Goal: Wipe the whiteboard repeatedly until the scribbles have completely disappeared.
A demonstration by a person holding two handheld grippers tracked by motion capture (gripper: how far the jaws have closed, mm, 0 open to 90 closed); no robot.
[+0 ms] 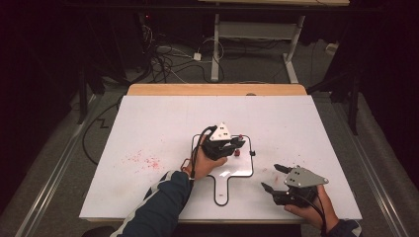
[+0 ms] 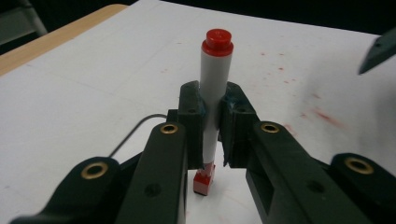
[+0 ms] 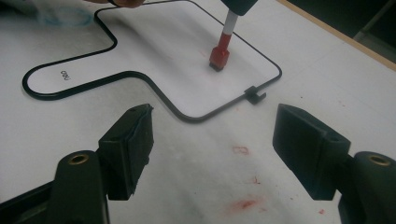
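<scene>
Marker [image 2: 214, 100] is what we handle now: a thin pen with a white barrel and a red cap, and our left gripper [image 2: 214, 122] is clenched on the middle of its barrel, holding it nearly upright. Its lower red end [image 3: 219, 56] touches the small whiteboard [image 3: 154, 56], a white sheet with a thin black frame and a handle-like tab, which lies flat on the white surface [image 1: 148, 123]. From the high view we see the left gripper [image 1: 232, 144] over the right part of this board, and the right gripper [image 1: 273, 178] rests apart near the front edge of the surface, its jaws wide and holding nothing. We judge that the marker is light and stiff, but its plastic barrel is smooth and round, so it can turn or slide between the pads if we press it down hard. The best place to hold is the middle of the barrel, as it is held now, not the cap, which may come off. Red stains [image 1: 143, 160] on the surface suggest that the ink smears easily, so a gentle pressure is enough.
</scene>
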